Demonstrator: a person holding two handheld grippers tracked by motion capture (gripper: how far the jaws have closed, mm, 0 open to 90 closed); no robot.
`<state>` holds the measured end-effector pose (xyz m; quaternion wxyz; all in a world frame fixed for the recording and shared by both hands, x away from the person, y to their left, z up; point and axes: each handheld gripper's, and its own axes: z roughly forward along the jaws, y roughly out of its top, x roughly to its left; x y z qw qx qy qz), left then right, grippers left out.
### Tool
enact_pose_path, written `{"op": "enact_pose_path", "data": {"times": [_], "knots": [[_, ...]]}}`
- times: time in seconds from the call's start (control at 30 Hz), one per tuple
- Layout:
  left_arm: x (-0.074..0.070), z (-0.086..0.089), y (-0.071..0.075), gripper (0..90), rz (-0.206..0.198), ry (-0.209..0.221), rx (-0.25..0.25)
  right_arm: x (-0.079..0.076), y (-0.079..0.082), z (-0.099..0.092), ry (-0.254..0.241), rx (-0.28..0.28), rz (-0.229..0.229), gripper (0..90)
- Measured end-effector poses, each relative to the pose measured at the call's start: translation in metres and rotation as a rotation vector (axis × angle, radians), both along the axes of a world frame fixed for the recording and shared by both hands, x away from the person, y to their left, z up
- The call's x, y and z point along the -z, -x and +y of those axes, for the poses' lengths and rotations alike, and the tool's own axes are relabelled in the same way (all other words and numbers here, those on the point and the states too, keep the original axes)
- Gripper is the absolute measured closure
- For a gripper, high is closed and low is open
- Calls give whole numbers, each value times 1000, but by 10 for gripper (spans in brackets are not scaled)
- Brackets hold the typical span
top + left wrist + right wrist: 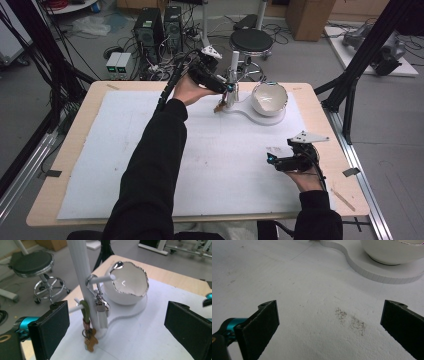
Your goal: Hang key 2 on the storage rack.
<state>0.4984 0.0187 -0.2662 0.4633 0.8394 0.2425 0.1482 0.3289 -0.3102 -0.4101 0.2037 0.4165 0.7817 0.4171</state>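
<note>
A white post (80, 272) with side pegs rises from a curved white base (245, 111). From the lower peg hangs a green loop with a brown figure charm (90, 341). From the upper peg hangs a silver ring with a white tag (102, 307). A white bowl with a silver rim (128, 285) (269, 98) sits on the base beside the post. My left gripper (227, 90) (117, 312) stands open just in front of the post, with nothing touching its pads. My right gripper (272, 161) (329, 315) is open low over the white mat, with nothing between its jaws.
A white mat (125, 165) covers most of the wooden table (75, 130). A dark smudge (352, 321) marks the mat under my right gripper. Beyond the far edge stand a black stool (251, 41), computer towers and cables on the floor. Black frame struts rise at both sides.
</note>
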Motion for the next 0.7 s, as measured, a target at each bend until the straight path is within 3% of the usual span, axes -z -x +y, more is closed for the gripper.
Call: {"op": "enact_pose_path", "data": {"times": [0.27, 0.5, 0.7], "knots": [[2, 11, 8, 64, 14, 20, 19, 0, 0, 0, 4, 0, 1, 9], [11, 23, 15, 64, 21, 1, -9, 1, 0, 1, 7, 0, 3, 9], [16, 37, 18, 64, 32, 13, -28, 1, 0, 1, 14, 0, 4, 9]]}}
